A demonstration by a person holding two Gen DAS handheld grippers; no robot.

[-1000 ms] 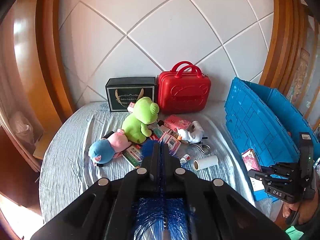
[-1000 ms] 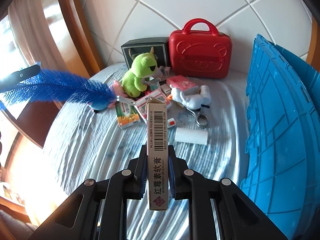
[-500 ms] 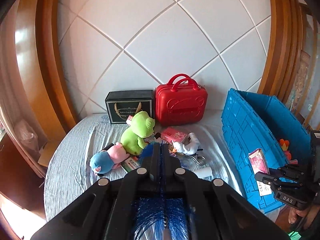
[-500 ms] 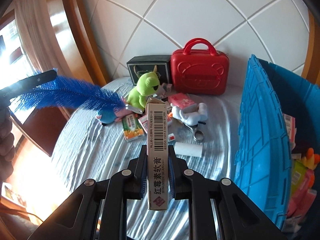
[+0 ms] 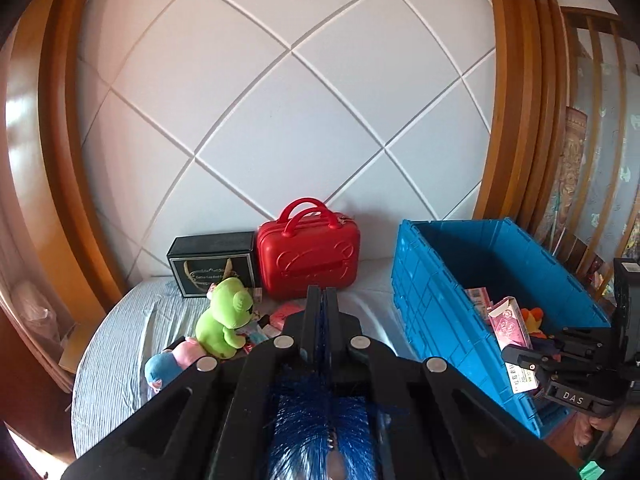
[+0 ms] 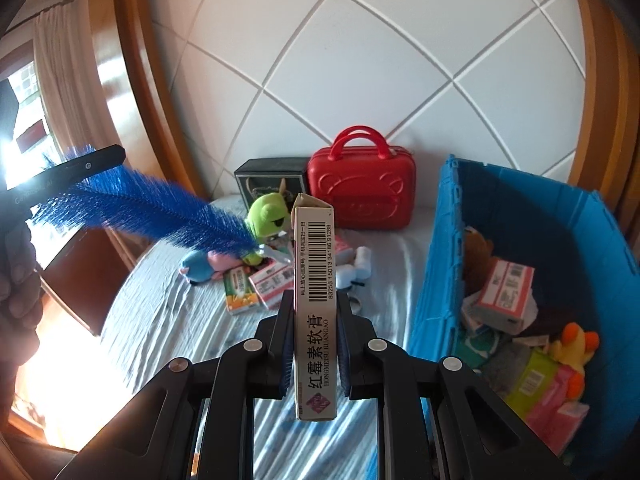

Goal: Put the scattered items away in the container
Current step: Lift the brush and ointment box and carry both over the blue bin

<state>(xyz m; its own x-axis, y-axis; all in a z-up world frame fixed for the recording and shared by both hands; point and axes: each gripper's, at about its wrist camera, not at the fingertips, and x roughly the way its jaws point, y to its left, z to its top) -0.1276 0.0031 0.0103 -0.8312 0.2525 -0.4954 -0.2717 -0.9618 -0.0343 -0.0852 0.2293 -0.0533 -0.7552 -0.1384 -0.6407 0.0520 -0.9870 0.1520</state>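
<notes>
My left gripper [image 5: 321, 294] is shut on a blue bristle brush [image 5: 316, 420]; the brush [image 6: 152, 212] sticks out over the bed, above the plush toys. My right gripper [image 6: 315, 300] is shut on a long ointment box [image 6: 314, 280] with a barcode, held upright just left of the blue crate [image 6: 440, 280]. From the left wrist, that gripper [image 5: 560, 364] and its box [image 5: 516, 344] hang over the crate's [image 5: 440, 300] near wall. On the striped sheet lie a green frog plush [image 5: 224, 320], a blue-pink plush [image 6: 204, 266], a white plush [image 6: 352, 268] and small boxes [image 6: 240, 292].
A red case [image 6: 362, 196] and a black box [image 6: 272, 178] stand against the padded wall. Inside the crate lie cartons [image 6: 504, 292] and a yellow duck toy [image 6: 572, 344]. A wooden frame [image 5: 516, 100] curves around the bed. A person's hand [image 6: 16, 280] is at the left edge.
Both grippers have risen and drawn back from the pile, each still holding its item. The right one has come beside the crate, whose inside now shows.
</notes>
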